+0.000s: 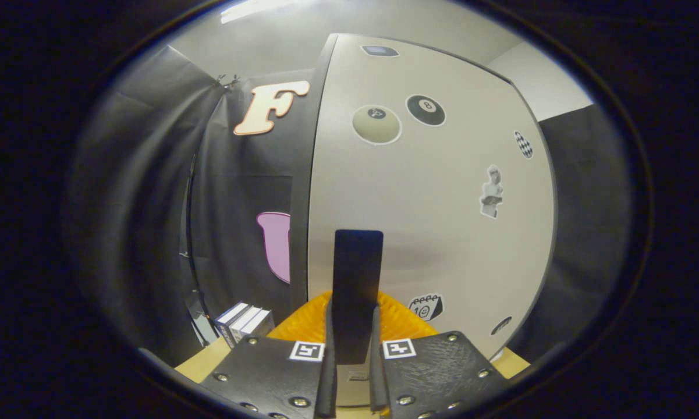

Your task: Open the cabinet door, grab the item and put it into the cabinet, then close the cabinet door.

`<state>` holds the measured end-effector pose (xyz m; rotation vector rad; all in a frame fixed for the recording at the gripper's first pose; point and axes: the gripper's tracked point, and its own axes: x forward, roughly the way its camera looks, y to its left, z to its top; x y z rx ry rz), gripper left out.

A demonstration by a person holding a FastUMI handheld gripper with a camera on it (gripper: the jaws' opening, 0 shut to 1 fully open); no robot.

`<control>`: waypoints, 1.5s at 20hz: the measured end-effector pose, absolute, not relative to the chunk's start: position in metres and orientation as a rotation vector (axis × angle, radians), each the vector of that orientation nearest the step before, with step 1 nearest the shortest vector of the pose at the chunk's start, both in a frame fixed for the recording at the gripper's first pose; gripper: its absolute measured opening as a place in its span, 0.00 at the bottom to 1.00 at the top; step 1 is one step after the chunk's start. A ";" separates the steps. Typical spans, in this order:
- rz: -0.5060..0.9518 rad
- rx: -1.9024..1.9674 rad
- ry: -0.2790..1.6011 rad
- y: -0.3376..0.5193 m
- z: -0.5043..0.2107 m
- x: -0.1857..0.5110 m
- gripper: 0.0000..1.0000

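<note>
A flat dark slab point(357, 273) stands upright between my fingers, and my gripper point(352, 334) is shut on its lower part, with one finger pressing each side. Just beyond it rises the cabinet's pale door point(419, 221), which carries several stickers and faces me closely. A dark strip point(302, 192) runs down the door's left edge. The door looks shut; no opening into the cabinet shows. A ribbed orange object point(300, 323) lies low behind the slab, at the foot of the door.
A small stack of books point(245, 322) stands left of the orange object, against the black cloth wall. The light wooden tabletop point(201, 362) shows beside my fingers. Black cloth also hangs to the right of the cabinet point(582, 221).
</note>
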<state>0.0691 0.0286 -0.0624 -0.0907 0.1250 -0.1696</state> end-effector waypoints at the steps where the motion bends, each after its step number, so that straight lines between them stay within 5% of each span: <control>1: -0.172 -0.089 0.125 0.029 -0.061 0.063 0.22; 30: -0.337 -0.049 0.168 -0.045 -0.025 -0.101 0.22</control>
